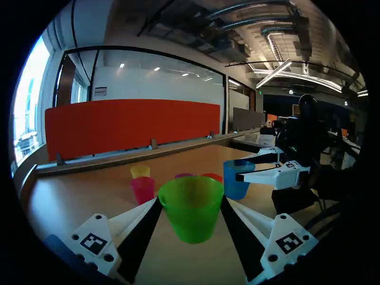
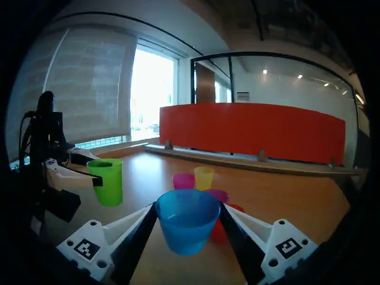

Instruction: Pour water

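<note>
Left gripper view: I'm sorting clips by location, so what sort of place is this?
Probably an open-plan office: a long wooden desk with an orange divider panel, a glass-walled room behind it, and exposed ceiling pipes with strip lights.

Red partition (image 1: 133,126) behind wooden table (image 1: 71,199) — bright window (image 2: 152,90), ceiling light strip (image 1: 274,73) overhead

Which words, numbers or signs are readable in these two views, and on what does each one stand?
No text is readable.
Too small to read: small white notice on the glass wall.
Patterns, no letters: black-and-white square markers on white fingers.
Blank: green translucent plastic cup, blue translucent plastic cup.
</note>
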